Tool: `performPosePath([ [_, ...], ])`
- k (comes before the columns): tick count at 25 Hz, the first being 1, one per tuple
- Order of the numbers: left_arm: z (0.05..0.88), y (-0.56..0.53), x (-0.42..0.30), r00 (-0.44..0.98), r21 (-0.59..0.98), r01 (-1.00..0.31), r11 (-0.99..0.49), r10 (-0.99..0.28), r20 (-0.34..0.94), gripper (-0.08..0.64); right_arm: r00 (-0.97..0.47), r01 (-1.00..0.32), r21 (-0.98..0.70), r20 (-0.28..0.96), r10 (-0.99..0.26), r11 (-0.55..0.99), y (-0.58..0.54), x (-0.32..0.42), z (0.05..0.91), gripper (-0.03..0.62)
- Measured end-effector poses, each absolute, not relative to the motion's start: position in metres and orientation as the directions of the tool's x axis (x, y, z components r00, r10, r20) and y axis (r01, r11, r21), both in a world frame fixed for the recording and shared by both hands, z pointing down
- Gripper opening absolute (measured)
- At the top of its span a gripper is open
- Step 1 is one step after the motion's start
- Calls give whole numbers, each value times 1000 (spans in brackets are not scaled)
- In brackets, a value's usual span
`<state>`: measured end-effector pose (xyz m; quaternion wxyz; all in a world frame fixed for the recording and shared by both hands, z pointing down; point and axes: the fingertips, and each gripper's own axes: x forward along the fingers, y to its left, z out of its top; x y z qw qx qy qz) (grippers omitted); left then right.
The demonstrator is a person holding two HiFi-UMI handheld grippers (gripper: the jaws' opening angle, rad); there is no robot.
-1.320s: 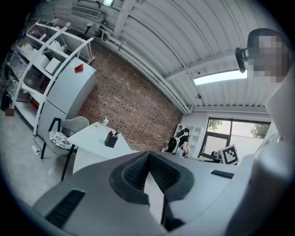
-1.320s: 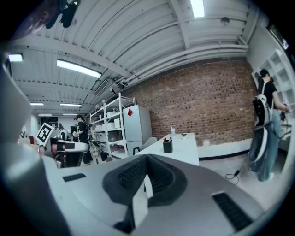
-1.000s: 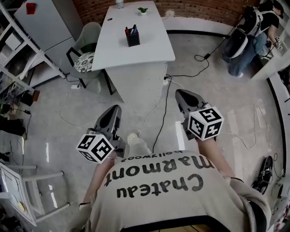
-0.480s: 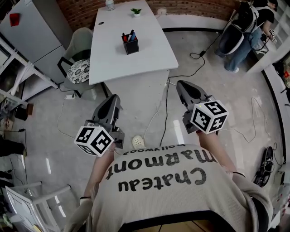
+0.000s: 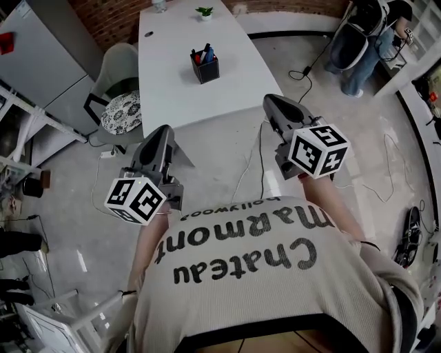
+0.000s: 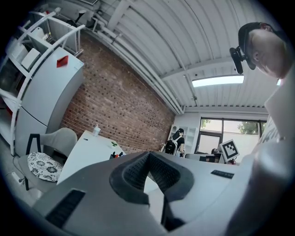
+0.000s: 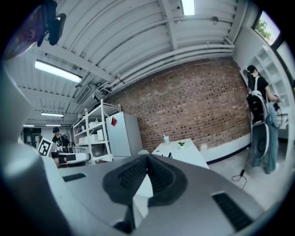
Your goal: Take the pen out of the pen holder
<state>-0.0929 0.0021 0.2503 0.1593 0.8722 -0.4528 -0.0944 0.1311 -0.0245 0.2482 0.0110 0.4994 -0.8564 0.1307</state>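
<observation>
A: Jaw status?
B: Left gripper [image 5: 160, 132] and right gripper [image 5: 272, 102]: jaws pressed together, nothing between them.
A: Pen [image 5: 207, 52] position?
B: Standing in the pen holder [image 5: 206, 71] on the white table [image 5: 165, 83], well beyond both grippers.

Head view peers steeply down from above; both gripper views look level, sharing the distant tabletop [image 5: 172, 76] and brick wall [image 7: 203, 101].

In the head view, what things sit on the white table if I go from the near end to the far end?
Pen holder → small dark thing → little potted plant.
</observation>
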Motion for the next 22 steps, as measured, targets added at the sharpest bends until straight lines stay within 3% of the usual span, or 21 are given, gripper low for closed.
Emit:
performPosePath([
  [10, 283, -34, -131, 568, 459, -733, -501, -823, 8, 0, -510, -854, -249, 221, -831, 457, -73, 93, 287, 3],
  [22, 314, -70, -102, 566, 495, -715, -493, -824, -2, 0, -527, -848, -266, 332, -782, 459, -105, 111, 341, 3],
])
